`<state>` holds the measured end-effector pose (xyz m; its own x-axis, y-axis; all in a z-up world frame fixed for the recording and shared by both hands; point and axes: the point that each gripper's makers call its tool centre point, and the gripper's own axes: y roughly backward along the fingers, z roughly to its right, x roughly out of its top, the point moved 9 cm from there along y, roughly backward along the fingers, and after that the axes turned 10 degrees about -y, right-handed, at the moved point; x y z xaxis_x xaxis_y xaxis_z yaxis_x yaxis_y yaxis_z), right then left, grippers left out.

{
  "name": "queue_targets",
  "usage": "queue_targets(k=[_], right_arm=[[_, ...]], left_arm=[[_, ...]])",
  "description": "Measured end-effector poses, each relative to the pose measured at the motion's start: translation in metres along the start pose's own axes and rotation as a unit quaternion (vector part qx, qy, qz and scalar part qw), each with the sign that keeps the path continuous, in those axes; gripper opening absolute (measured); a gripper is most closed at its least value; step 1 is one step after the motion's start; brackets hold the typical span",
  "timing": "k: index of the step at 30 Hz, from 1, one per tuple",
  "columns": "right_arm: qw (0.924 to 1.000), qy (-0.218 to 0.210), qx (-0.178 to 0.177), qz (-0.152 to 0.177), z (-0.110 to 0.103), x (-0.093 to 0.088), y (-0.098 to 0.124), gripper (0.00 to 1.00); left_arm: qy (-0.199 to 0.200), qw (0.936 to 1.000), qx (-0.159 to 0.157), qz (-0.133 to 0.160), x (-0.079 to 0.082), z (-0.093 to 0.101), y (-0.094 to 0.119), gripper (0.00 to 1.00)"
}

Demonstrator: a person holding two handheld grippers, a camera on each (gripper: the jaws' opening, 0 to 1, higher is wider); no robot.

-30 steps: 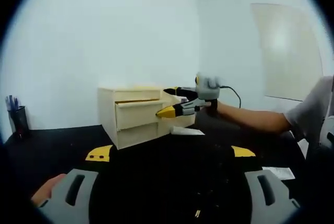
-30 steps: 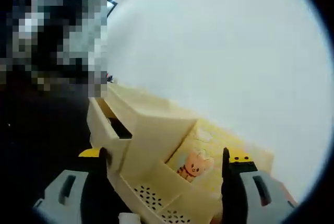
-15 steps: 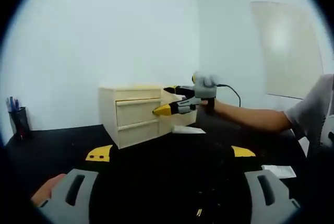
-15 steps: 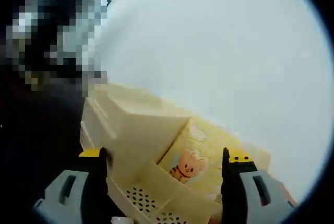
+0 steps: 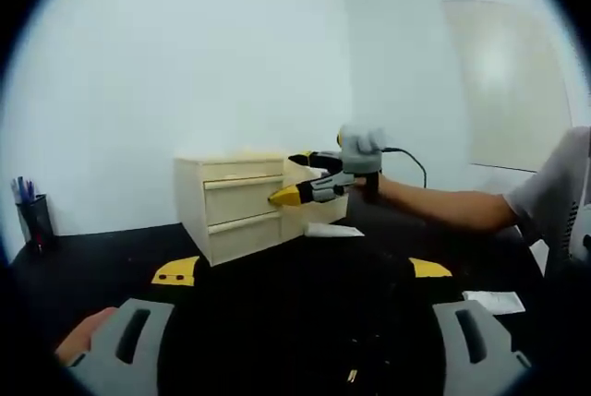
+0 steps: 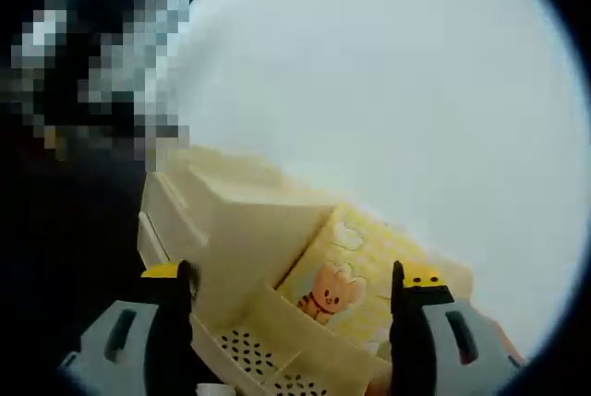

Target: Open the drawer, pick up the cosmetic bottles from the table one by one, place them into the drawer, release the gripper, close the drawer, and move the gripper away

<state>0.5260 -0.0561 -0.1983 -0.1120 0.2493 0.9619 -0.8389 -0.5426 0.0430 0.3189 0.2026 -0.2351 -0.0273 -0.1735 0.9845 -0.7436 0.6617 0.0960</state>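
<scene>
In the left gripper view, one black pen cup (image 5: 35,217) with a few pens stands at the far left on the black table (image 5: 102,267). Right of it sits one cream chest (image 5: 242,204) showing three drawer fronts, all flush. The right gripper (image 5: 288,177), yellow-tipped, is held by a gloved hand (image 5: 361,151) with its two jaws spread apart, the lower tip at the middle drawer's right edge, the upper near the chest top. One flat white thing (image 5: 332,229) lies on the table just right of the chest; one more white piece (image 5: 494,304) lies far right. The left gripper (image 5: 302,271) is wide open, gripping nothing. A fingertip (image 5: 81,334) shows beside its left jaw

In the right gripper view, the chest (image 6: 249,230) is close, with one cartoon animal (image 6: 328,287) on its side, and a perforated tray (image 6: 277,359) below. No bottles can be made out
</scene>
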Motion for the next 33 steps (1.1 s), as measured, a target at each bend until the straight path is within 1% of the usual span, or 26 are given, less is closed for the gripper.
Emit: queue_targets(k=[2, 4, 9, 13, 18, 21, 23, 25, 27, 31, 33], right_arm=[[1.0, -0.003, 0.002, 0.003, -0.001, 0.002, 0.003, 0.82], [0.9998, -0.013, 0.012, 0.012, -0.004, 0.005, 0.008, 0.82], [0.9995, -0.004, 0.023, 0.019, -0.013, 0.014, 0.02, 0.82], [0.9989, 0.006, 0.037, 0.027, -0.015, 0.027, 0.032, 0.82], [0.9975, 0.027, 0.058, 0.03, -0.032, 0.035, 0.068, 0.82], [0.9963, 0.038, 0.071, 0.03, -0.035, 0.04, 0.083, 0.82], [0.9953, 0.042, 0.084, 0.024, -0.037, 0.044, 0.095, 0.82], [0.9942, 0.033, 0.1, 0.022, -0.04, 0.047, 0.112, 0.82], [0.9935, 0.026, 0.109, 0.023, -0.041, 0.049, 0.126, 0.83], [0.9934, 0.02, 0.111, 0.023, -0.039, 0.049, 0.15, 0.83], [0.9935, 0.016, 0.111, 0.018, -0.037, 0.046, 0.162, 0.82]], left_arm=[[0.003, 1.0, 0.003, 0.007, 0.002, -0.002, 0.002, 0.82], [0.006, 0.9999, 0.005, 0.01, 0.002, -0.003, 0.003, 0.82], [0.009, 0.9998, 0.009, 0.013, 0.002, -0.005, 0.002, 0.82], [0.011, 0.9998, 0.01, 0.011, 0.0, -0.008, 0.001, 0.82], [0.01, 0.9999, 0.008, 0.004, -0.002, -0.007, -0.001, 0.82], [0.008, 0.9999, 0.007, 0.0, -0.003, -0.004, -0.002, 0.82], [0.008, 0.9999, 0.006, -0.002, -0.003, -0.003, -0.002, 0.82], [0.007, 1.0, 0.006, -0.002, -0.003, -0.002, -0.003, 0.81], [0.008, 1.0, 0.005, -0.001, -0.003, -0.001, -0.002, 0.81], [0.009, 0.9999, 0.007, -0.006, -0.005, -0.001, -0.002, 0.81], [0.009, 0.9999, 0.009, -0.007, -0.005, -0.002, -0.001, 0.81]])
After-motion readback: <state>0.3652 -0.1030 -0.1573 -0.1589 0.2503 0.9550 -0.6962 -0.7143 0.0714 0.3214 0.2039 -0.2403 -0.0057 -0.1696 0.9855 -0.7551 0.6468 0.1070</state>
